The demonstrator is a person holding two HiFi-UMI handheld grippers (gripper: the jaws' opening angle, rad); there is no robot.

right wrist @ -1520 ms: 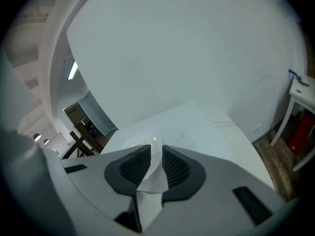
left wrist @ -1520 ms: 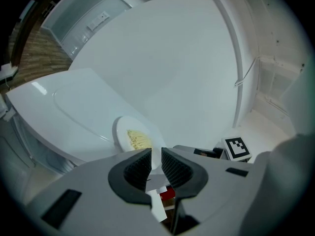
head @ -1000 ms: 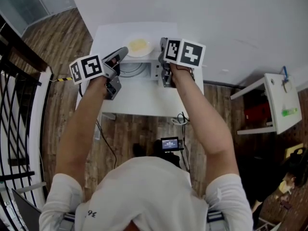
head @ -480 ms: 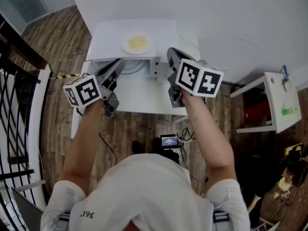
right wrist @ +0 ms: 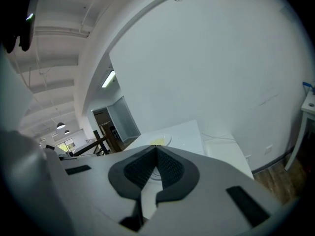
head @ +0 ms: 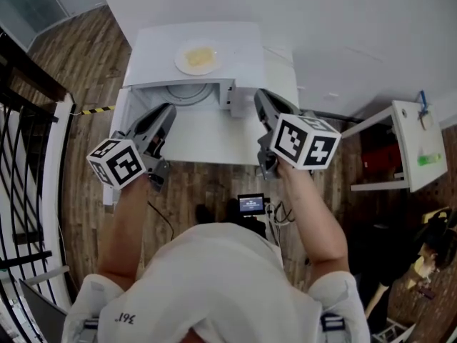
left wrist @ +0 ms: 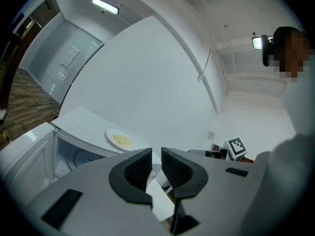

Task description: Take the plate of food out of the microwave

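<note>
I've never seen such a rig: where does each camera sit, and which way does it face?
Head view: on the person's head, facing steeply down at the microwave; both forearms, the left gripper and the right gripper show.
Left gripper view: on the left gripper, facing along its parted jaws toward the microwave; the person's shoulder shows at right.
Right gripper view: on the right gripper, facing along its closed jaws toward the wall.
All three share the plate of food atop the microwave.

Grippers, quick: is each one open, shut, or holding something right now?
Left gripper: open, nothing between its jaws.
Right gripper: shut, holding nothing.
</note>
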